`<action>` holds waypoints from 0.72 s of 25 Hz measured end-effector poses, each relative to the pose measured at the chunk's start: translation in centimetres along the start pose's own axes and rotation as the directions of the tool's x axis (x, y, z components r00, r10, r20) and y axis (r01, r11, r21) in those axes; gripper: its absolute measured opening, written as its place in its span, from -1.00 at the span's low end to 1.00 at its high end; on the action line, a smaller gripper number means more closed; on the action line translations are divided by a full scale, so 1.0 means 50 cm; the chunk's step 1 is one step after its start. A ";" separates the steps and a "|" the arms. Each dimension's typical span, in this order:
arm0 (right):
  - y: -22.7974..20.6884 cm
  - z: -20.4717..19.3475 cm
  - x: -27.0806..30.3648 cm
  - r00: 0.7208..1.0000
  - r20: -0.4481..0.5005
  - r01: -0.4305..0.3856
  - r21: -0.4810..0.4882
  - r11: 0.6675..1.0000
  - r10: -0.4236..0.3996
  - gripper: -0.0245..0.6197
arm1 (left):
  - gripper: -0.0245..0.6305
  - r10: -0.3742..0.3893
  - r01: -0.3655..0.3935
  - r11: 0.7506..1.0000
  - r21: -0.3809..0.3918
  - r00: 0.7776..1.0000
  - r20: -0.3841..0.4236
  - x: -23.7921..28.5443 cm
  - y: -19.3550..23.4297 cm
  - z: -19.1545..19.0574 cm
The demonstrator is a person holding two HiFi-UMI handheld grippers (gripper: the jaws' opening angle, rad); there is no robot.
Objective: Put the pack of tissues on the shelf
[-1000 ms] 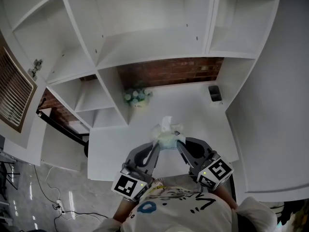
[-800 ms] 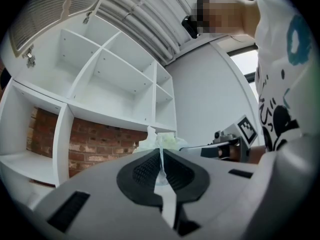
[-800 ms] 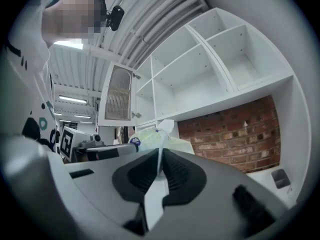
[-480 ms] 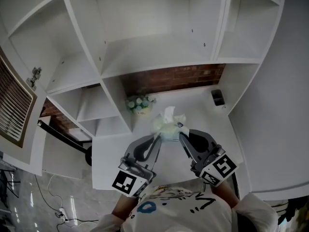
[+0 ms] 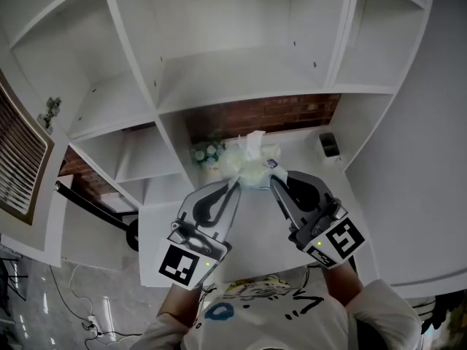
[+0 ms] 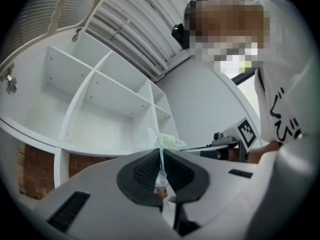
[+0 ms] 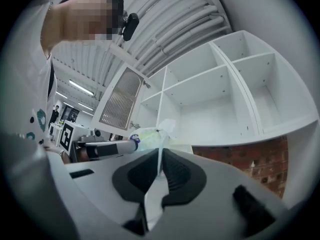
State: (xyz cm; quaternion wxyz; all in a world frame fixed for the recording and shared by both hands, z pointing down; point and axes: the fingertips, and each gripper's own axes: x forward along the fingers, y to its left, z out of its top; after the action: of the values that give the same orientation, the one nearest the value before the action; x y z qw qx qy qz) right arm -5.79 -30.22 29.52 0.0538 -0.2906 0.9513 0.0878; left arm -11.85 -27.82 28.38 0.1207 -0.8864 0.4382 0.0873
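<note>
pack (image 5: 252,168): in the air over desk (image 5: 250,228), one tissue sticking up on top; in front of brick strip (image 5: 292,111), below shelf (image 5: 233,79) mid bay, not on it.
L gripper (image 5: 235,184): jaws closed on thin wrap edge at pack's left end.
R gripper (image 5: 276,181): jaws closed on wrap edge at pack's right end.
flowers (image 5: 205,152): on desk, just left of pack.
dark box (image 5: 325,144): back right of desk, well apart from pack.

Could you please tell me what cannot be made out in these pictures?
- Pack: its print is too small to read in the head view; in the gripper views the left tongs and right tongs cover most of it.
- Small dark item: too small to name in the head view.
- Flowers: blurred, partly behind the pack.
</note>
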 end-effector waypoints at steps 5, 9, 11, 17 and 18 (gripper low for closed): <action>-0.019 0.050 0.016 0.999 0.046 0.000 -0.099 0.995 0.005 -0.81 | -0.86 0.017 -0.018 0.999 0.044 0.999 0.041 0.019 0.011 0.039; -0.041 0.087 0.036 0.997 0.081 -0.005 -0.162 0.987 0.019 -0.81 | -0.86 0.041 -0.046 0.996 0.082 0.997 0.068 0.043 0.028 0.069; -0.052 0.105 0.044 0.995 0.099 -0.003 -0.191 0.982 0.022 -0.81 | -0.86 0.055 -0.063 0.993 0.099 0.995 0.080 0.057 0.035 0.086; -0.090 0.148 0.060 0.990 0.136 -0.003 -0.274 0.962 0.042 -0.81 | -0.86 0.090 -0.104 0.981 0.164 0.992 0.092 0.102 0.050 0.121; -0.097 0.152 0.063 0.989 0.142 -0.001 -0.282 0.959 0.042 -0.81 | -0.86 0.093 -0.108 0.979 0.171 0.991 0.092 0.110 0.053 0.123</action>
State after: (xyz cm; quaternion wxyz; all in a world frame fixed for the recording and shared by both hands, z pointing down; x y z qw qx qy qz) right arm -5.26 -34.39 20.94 0.0808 -0.2776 0.9257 0.2437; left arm -10.95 -31.75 20.71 0.2118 -0.8448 0.4829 0.0912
